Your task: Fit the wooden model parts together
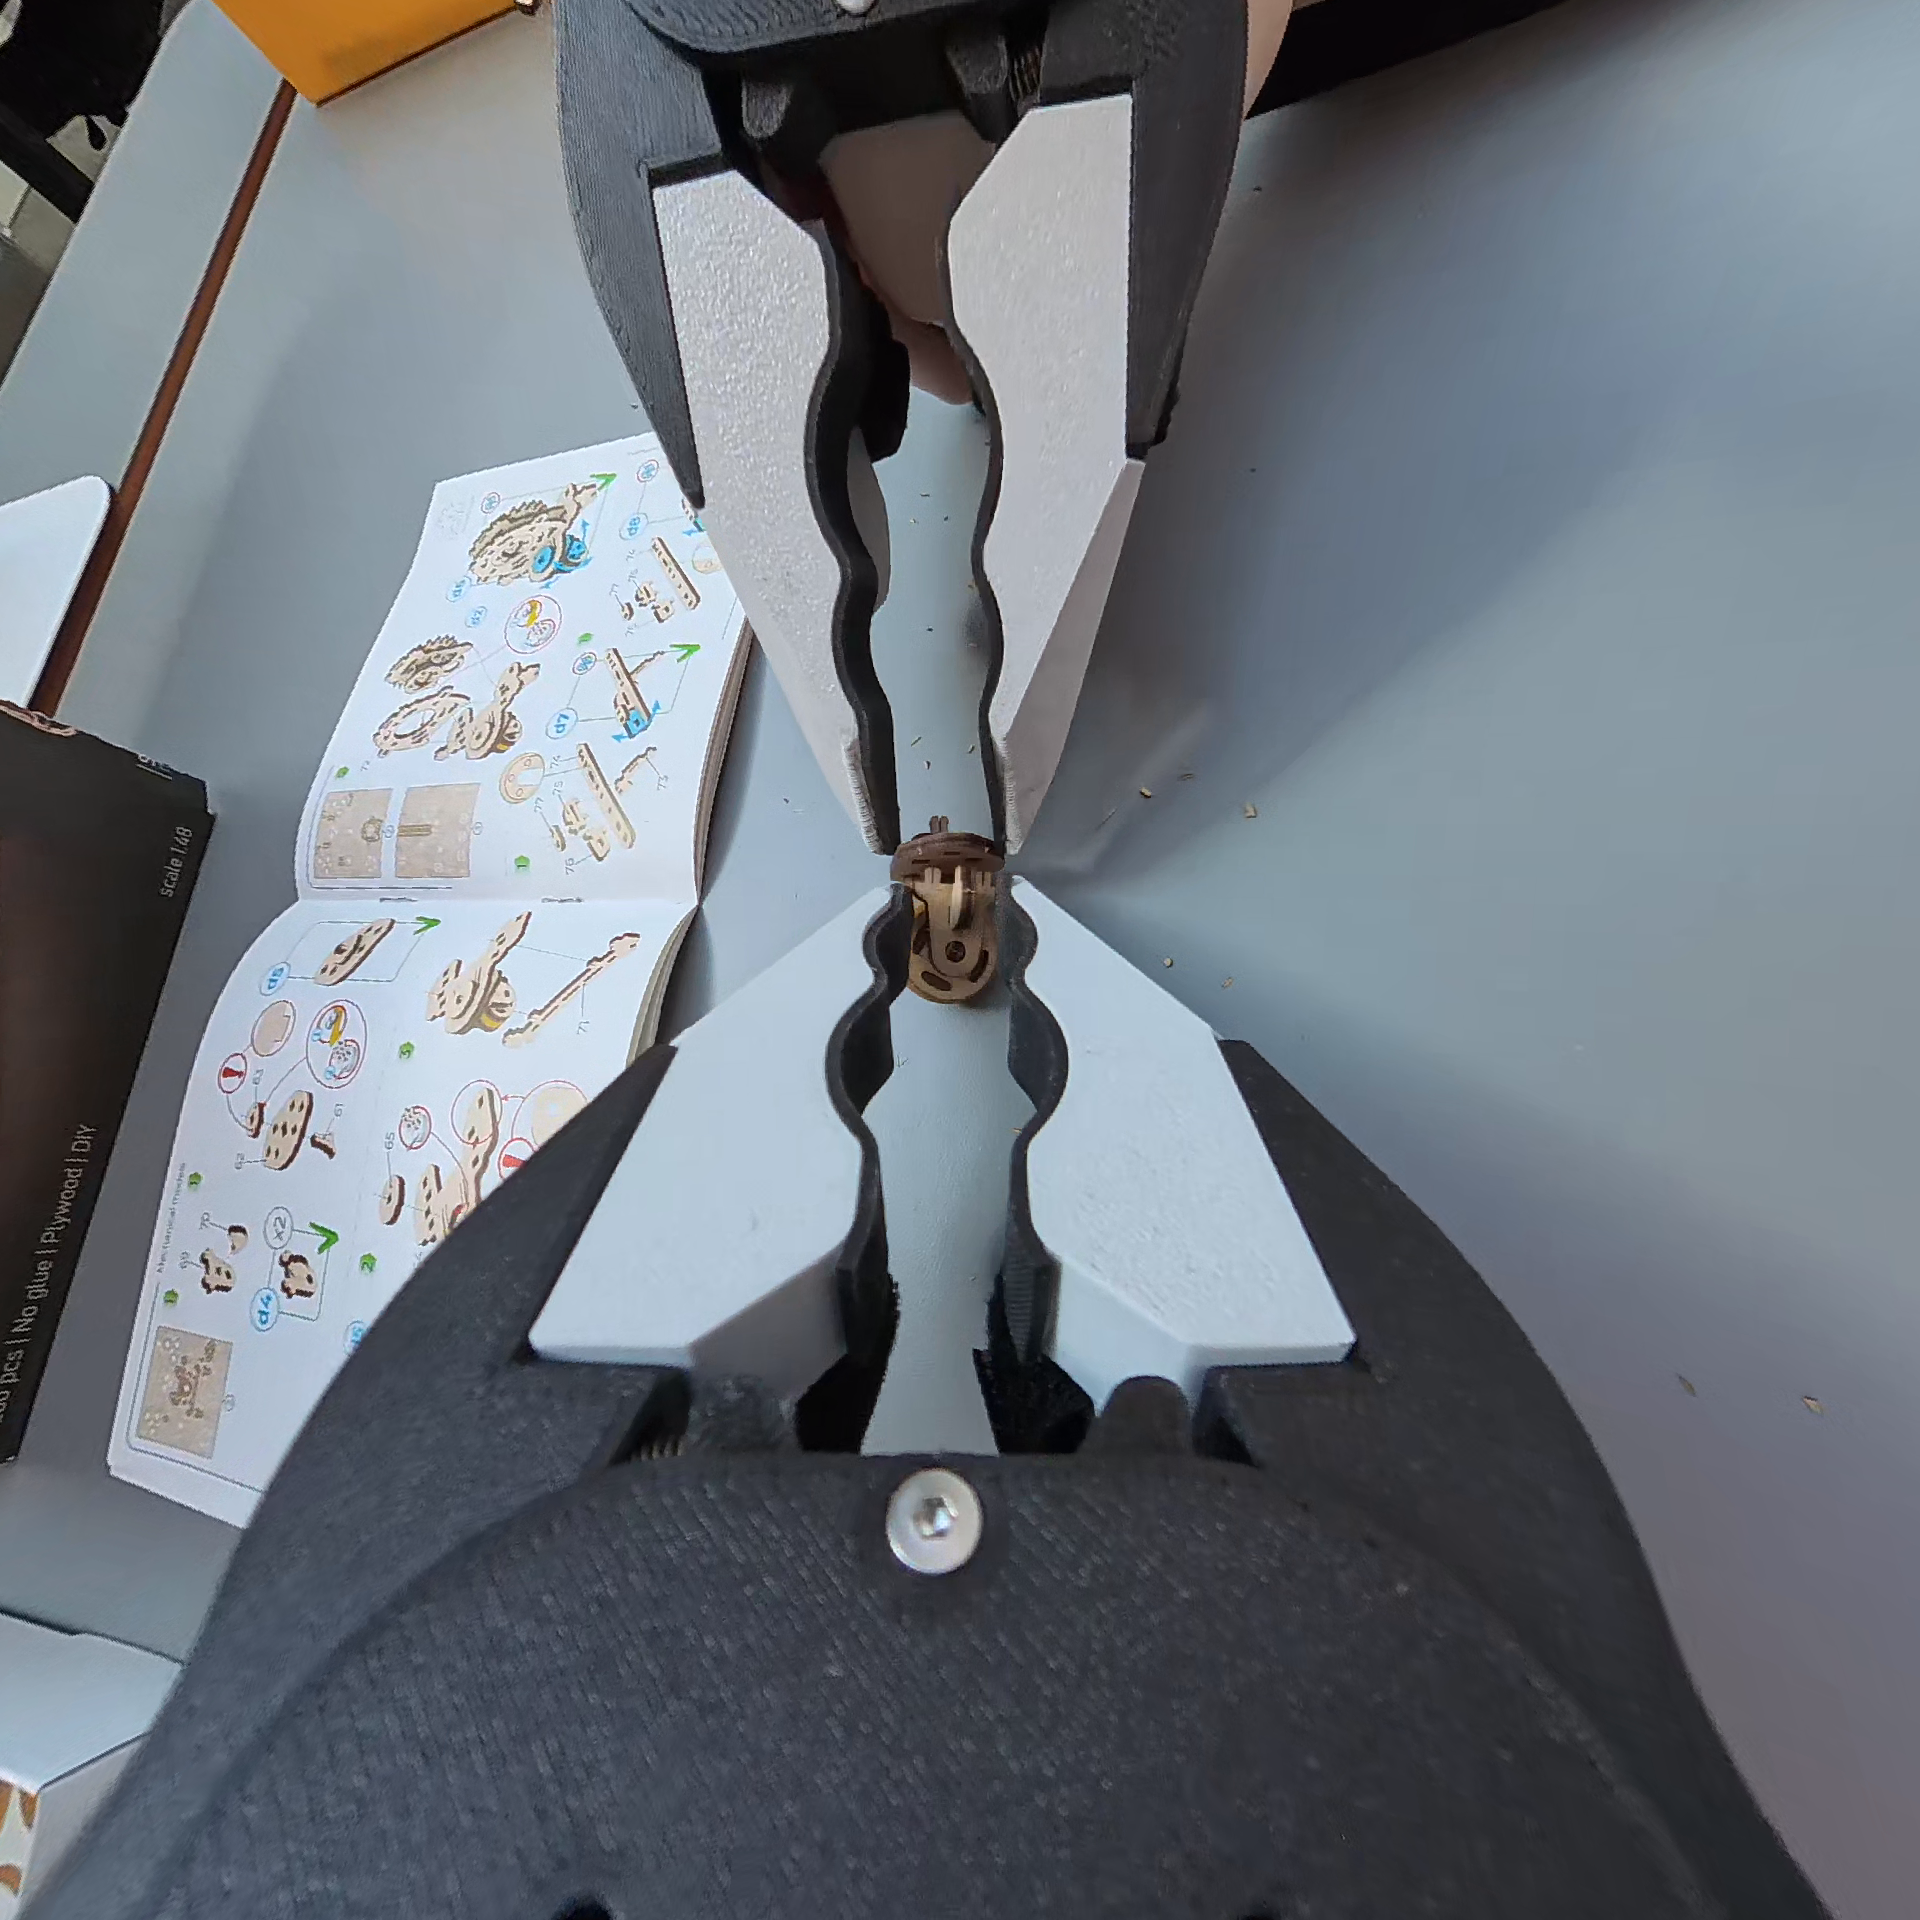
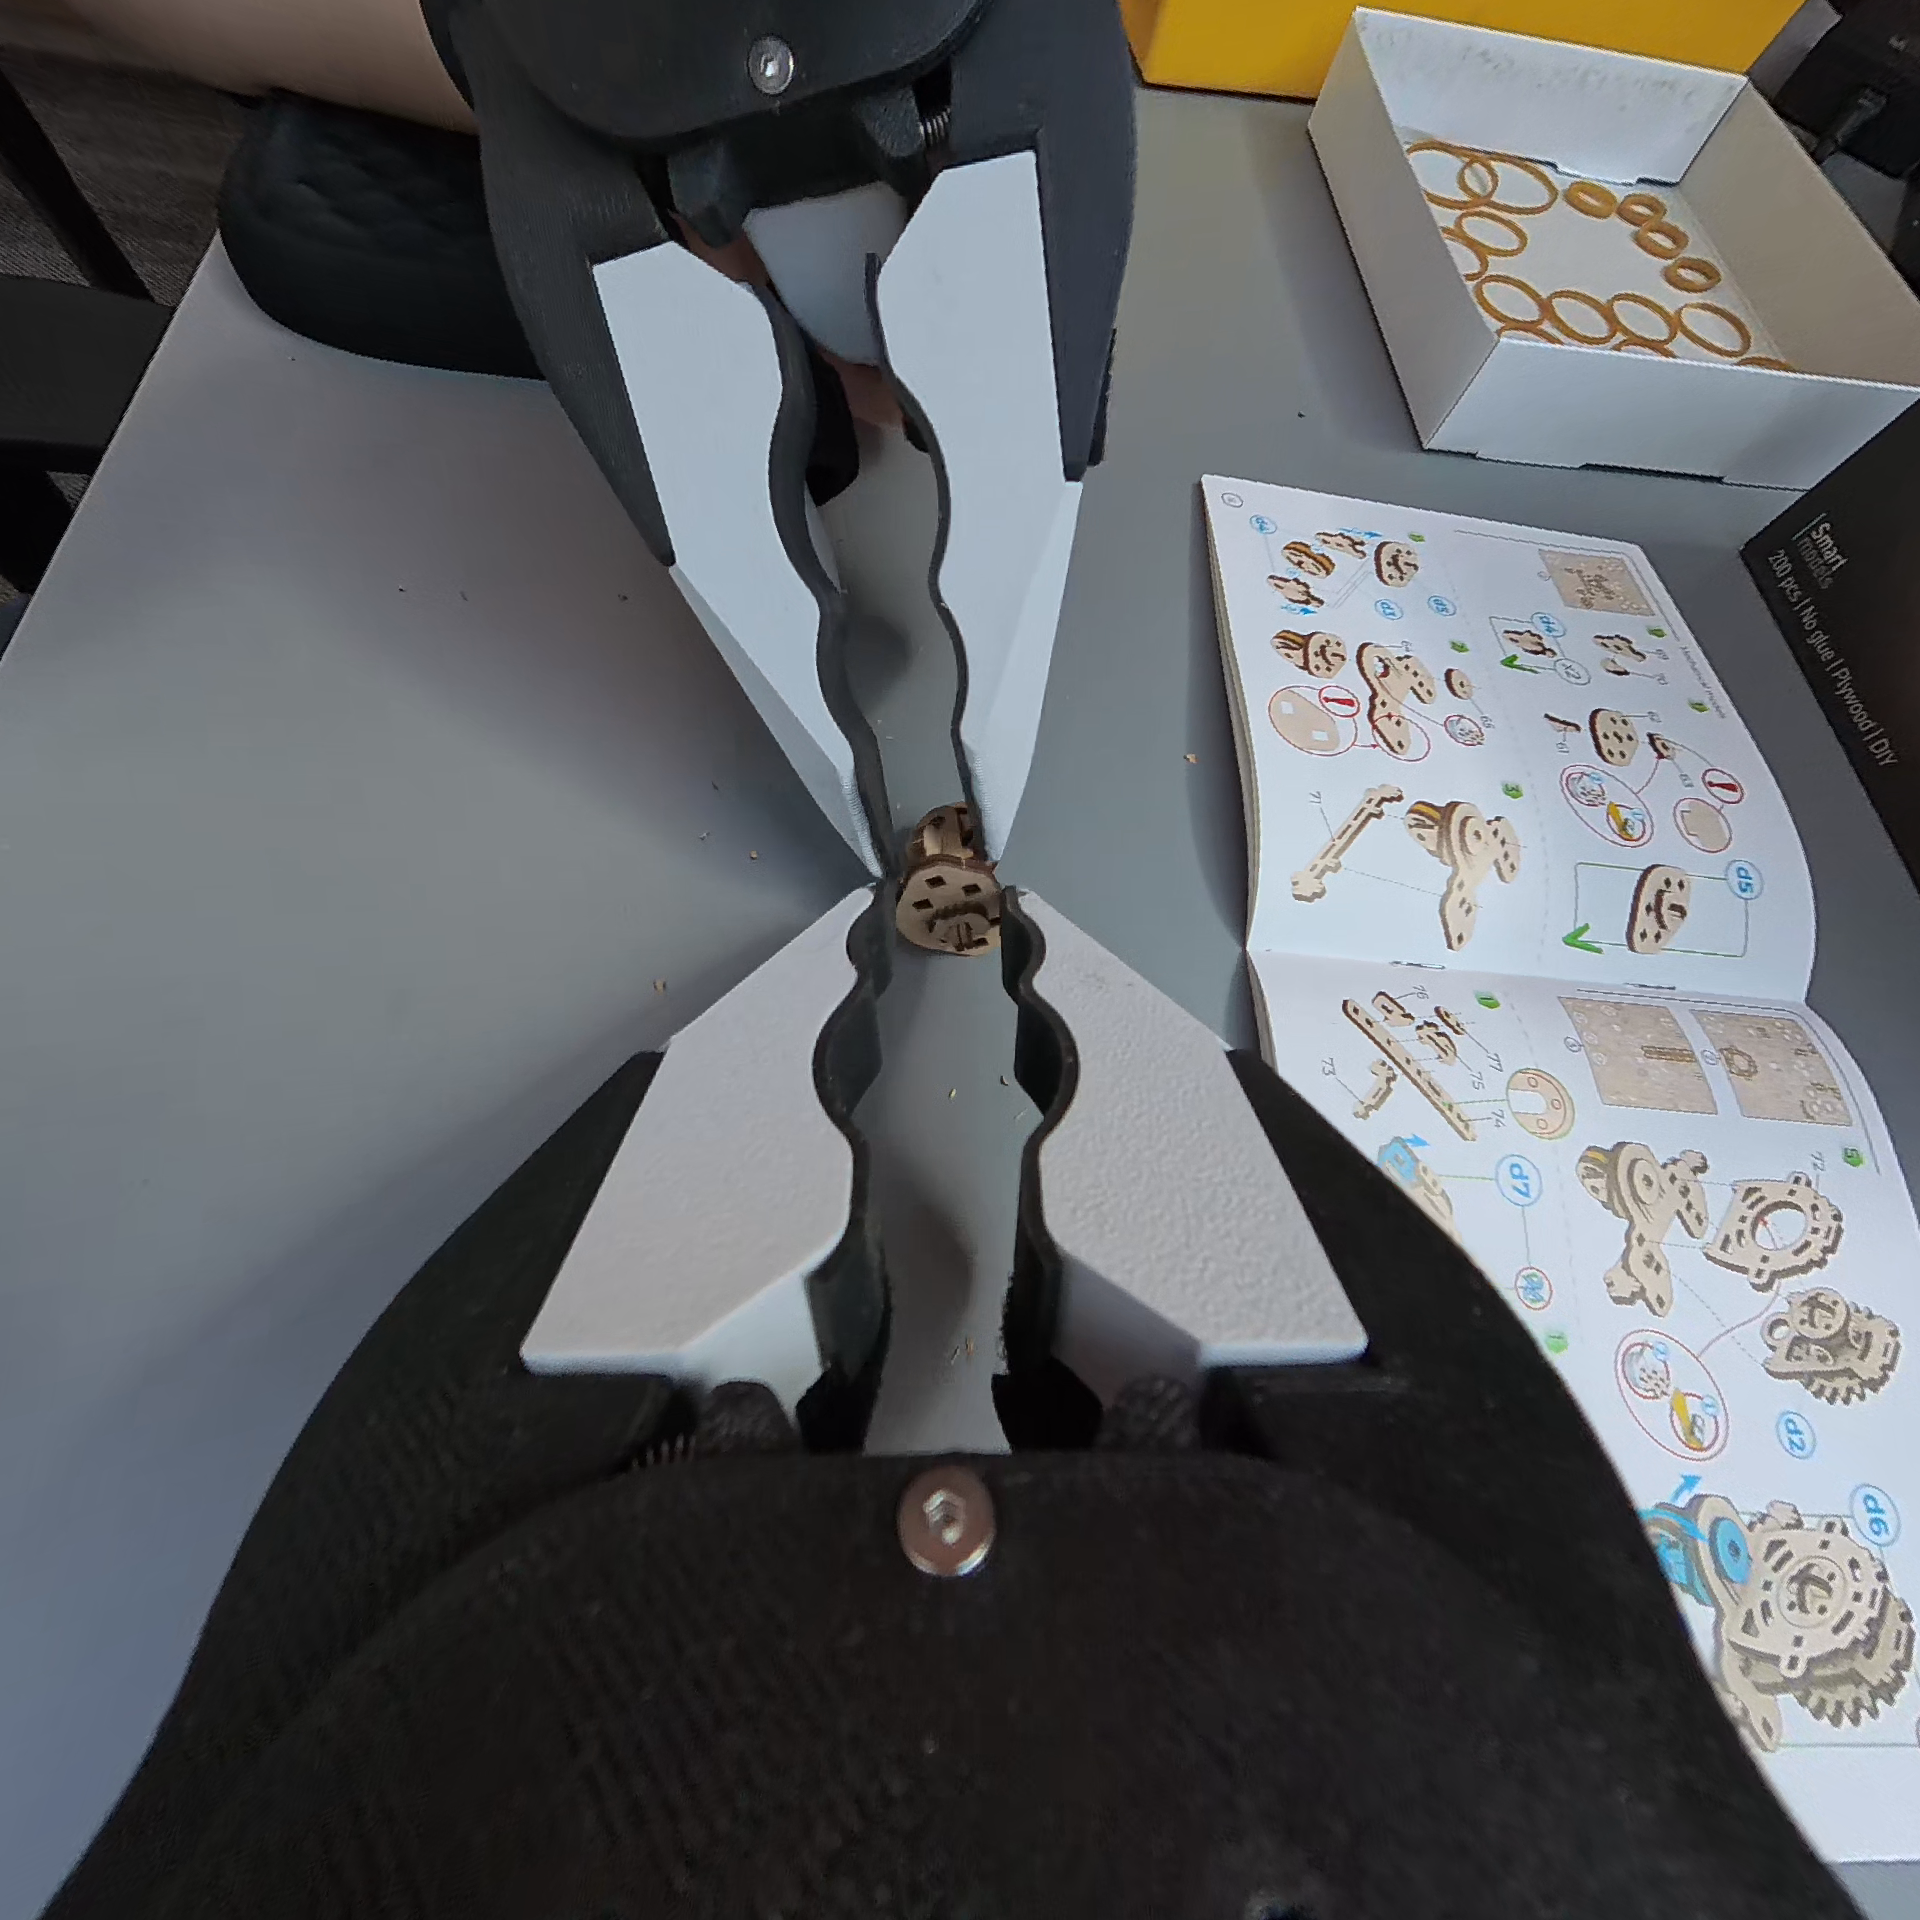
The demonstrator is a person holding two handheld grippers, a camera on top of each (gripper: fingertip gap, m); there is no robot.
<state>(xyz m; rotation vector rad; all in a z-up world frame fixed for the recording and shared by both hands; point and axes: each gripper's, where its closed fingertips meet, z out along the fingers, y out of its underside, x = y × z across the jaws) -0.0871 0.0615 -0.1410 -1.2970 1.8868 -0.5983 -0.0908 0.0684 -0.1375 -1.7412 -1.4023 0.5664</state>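
Note:
Both grippers meet tip to tip above the grey table (image 1: 1455,727). My left gripper (image 1: 951,900) is shut on a small upright wooden piece with slots (image 1: 943,961). My right gripper (image 1: 943,829) comes in from the top of the left wrist view, shut on a round wooden disc seen edge-on (image 1: 948,858). The disc touches the top of the upright piece. In the right wrist view my right gripper (image 2: 940,902) holds the disc face-on (image 2: 948,920). The left gripper (image 2: 932,844) holds the other piece (image 2: 940,829) just behind it.
An open instruction booklet (image 1: 468,935) (image 2: 1507,935) lies beside the grippers. A black box (image 1: 83,1039) (image 2: 1849,623) lies past it. A white open box of wooden rings (image 2: 1455,395) and a yellow box (image 2: 1226,47) stand at the back. Wood crumbs dot the table. My left and right fingertips are right by each other.

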